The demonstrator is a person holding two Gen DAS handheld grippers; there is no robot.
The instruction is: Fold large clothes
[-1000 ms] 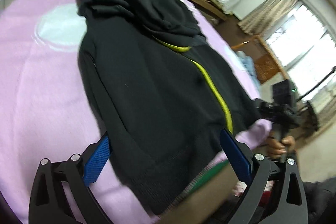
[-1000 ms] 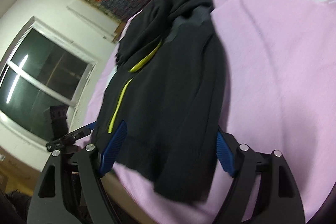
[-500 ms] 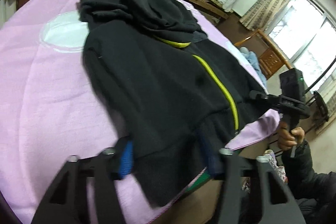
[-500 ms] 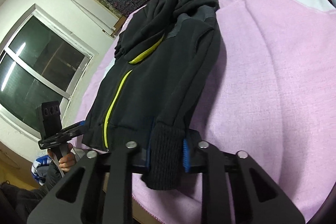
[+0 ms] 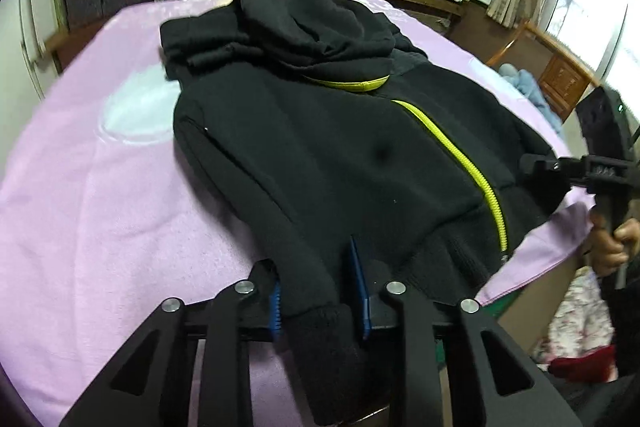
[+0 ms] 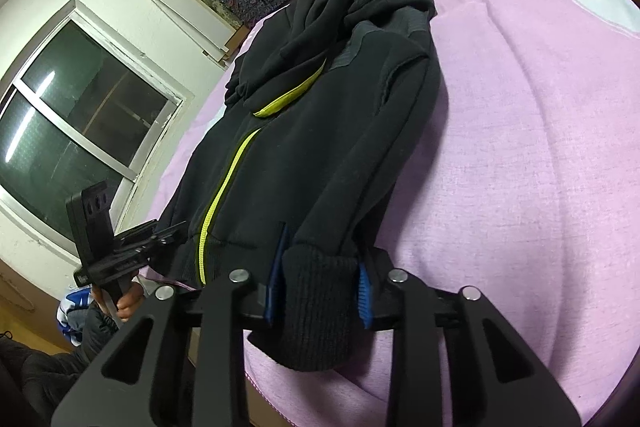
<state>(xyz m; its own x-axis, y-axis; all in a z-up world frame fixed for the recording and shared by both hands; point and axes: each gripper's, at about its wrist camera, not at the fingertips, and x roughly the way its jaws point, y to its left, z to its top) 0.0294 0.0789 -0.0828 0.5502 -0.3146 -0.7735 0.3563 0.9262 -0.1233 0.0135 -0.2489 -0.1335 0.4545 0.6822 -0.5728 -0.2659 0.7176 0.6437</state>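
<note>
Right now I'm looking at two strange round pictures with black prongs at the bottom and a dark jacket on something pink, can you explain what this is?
There is no robot here. A person holds a two-finger tool in each hand, and a wide-angle camera on each tool looks along its fingers, hence the round pictures.

One picture is from the left hand-held gripper, the other from the right hand-held gripper. The black prongs are each tool's frame; the blue strips are its finger pads.

On the table's pink cloth cover lies a black zip-up hooded fleece jacket with a bright yellow-green zipper, hood at the far end.

Each gripper has a ribbed black sleeve cuff between its pads: the left one and the right one. The left jaws are closing; the right jaws are easing open slightly.

Each camera also sees the other gripper at the picture's edge.
</note>
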